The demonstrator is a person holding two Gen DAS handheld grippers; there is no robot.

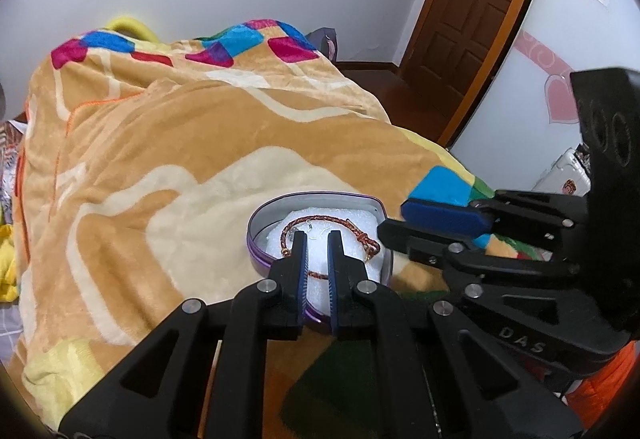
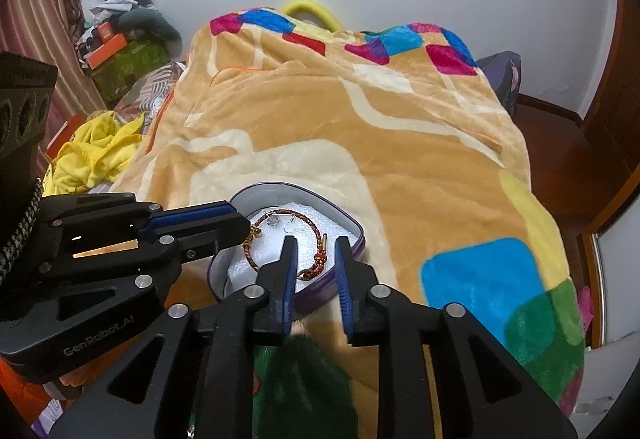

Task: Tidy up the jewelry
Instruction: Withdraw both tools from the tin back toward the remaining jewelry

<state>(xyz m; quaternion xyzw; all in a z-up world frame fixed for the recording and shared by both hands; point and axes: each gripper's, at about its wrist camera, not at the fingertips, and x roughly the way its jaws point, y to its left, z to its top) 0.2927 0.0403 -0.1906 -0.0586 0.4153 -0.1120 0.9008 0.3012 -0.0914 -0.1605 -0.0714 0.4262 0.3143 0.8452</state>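
Hovering over the purple tin (image 2: 356, 227) on the bed, we see the braided bracelet (image 2: 310, 225) lying on white foam. Left gripper (image 1: 317, 239) fingers nearly closed, empty; right gripper (image 2: 314, 245) slightly parted, empty. Light, limp cord — we'd pinch it mid-loop.

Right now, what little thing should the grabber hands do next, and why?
Probably lift the right gripper clear of the purple tin. Its jaws stand apart with nothing between them, and the braided bracelet and the clear earrings already lie on the white foam inside.

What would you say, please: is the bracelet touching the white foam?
Touching: the right wrist view shows the bracelet lying flat on the foam.
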